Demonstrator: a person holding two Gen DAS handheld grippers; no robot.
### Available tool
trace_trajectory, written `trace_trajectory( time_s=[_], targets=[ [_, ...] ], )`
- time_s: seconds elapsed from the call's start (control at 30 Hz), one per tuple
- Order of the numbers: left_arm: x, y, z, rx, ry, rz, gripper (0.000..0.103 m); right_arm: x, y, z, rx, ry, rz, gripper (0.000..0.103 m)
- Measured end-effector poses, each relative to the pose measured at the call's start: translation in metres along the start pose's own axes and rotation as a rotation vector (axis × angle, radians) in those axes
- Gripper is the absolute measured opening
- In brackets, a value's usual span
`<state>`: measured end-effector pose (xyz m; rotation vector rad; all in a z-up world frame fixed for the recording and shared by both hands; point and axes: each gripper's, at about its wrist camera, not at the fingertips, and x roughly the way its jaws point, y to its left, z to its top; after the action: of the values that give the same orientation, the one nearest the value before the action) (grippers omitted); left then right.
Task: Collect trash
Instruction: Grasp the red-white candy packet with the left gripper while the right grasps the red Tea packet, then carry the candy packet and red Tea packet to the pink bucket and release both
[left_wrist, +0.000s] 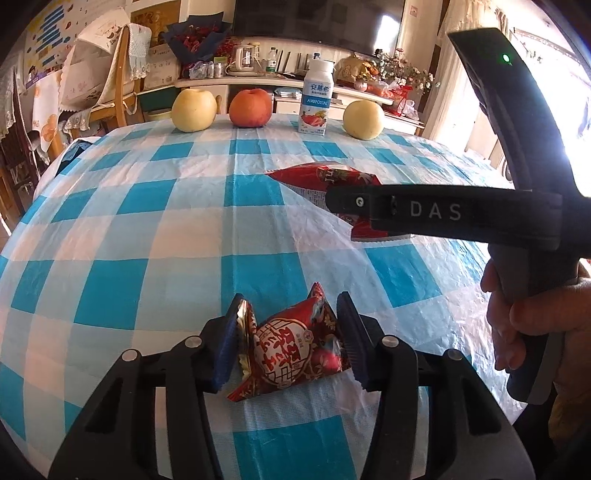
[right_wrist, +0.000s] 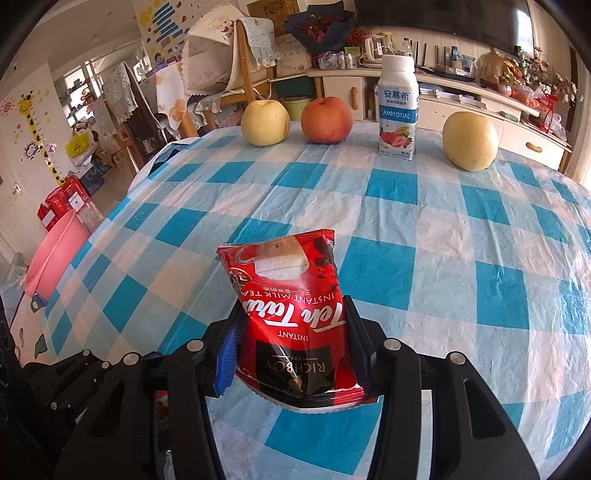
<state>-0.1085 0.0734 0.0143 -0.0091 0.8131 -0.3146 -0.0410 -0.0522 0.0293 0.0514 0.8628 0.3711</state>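
Between the left gripper (left_wrist: 288, 332) pads sits a crumpled red wrapper (left_wrist: 291, 350), resting on the tabletop (left_wrist: 147, 229). Both pads touch its sides; the foil edge bends against the left-hand pad (left_wrist: 231, 343), so the gripper is clenched on the wrapper.

Right gripper (right_wrist: 293, 332): clamped on a red tea sachet (right_wrist: 291, 314), printed "Teh Tarik" and "Instant Milk Tea". Sachet stands up out of the jaws, its print upside down in the right wrist view, its top edge tilted away from the camera. From the left wrist view, the same gripper reaches in from the right with the sachet (left_wrist: 325, 181) held just above the cloth. A hand (left_wrist: 524, 317) grips its handle, and a green light (left_wrist: 505, 58) glows on the body.

Tabletop carries a blue-and-white check cloth. Along its far edge, in a row and apart from one another: a pear (right_wrist: 265, 123), an apple (right_wrist: 325, 120), a yogurt bottle (right_wrist: 398, 110) with white cap, and a second pear (right_wrist: 470, 141). All stand well apart from both grippers.

Off the tabletop's left side, a pink bin (right_wrist: 55, 258) stands on the floor.
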Motion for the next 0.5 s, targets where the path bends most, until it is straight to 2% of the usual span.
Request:
trace_trajectory(
  time_s=[0.5],
  targets=[
    [-0.019, 0.049, 0.016, -0.098, -0.072, -0.003, 0.05, -0.001, 0.002, 0.0, 0.014, -0.016, 0.005, 0.051]
  ],
)
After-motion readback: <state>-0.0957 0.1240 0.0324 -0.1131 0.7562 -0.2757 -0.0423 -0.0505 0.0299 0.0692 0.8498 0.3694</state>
